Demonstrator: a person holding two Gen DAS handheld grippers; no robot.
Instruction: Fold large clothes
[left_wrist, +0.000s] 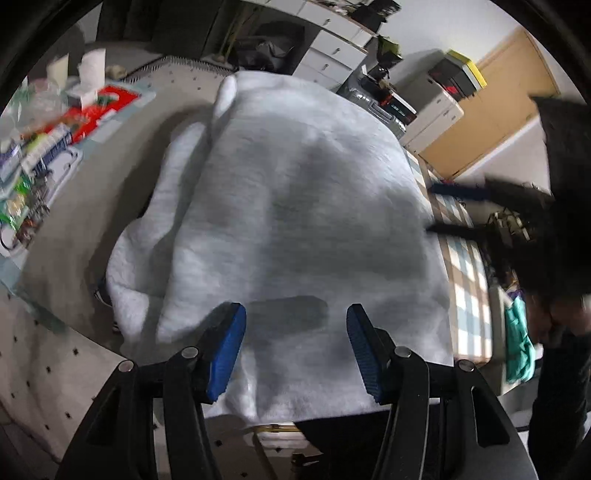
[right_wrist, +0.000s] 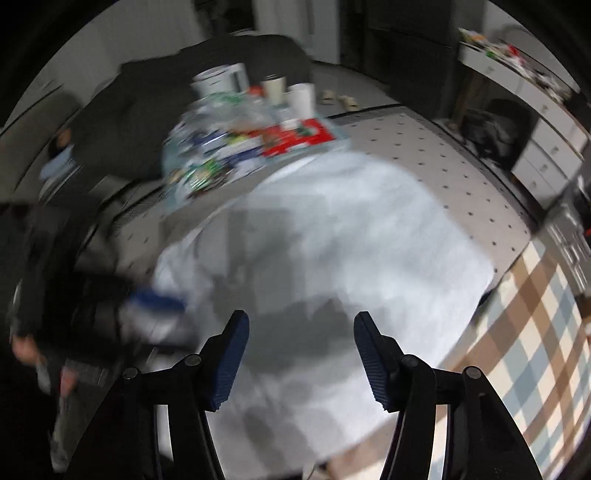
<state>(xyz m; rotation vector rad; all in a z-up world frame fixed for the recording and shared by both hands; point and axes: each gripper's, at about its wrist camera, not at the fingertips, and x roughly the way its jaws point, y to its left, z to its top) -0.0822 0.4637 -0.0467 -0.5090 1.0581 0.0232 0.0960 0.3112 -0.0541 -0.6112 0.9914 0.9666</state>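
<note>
Below both claws lies the white garment (left_wrist: 295, 206), spread over the dotted tabletop (left_wrist: 40, 373) with one edge reaching a checked cloth (right_wrist: 532, 332). Left claw (left_wrist: 295, 343) hovers above it, jaws parted about halfway, nothing between the blue pads (left_wrist: 225, 354). Right claw (right_wrist: 301, 354) hangs likewise over the garment, jaws apart and empty. Clutter (right_wrist: 236, 144) of packets and cups sits at the tabletop's far side. The right wrist view is blurred.
</note>
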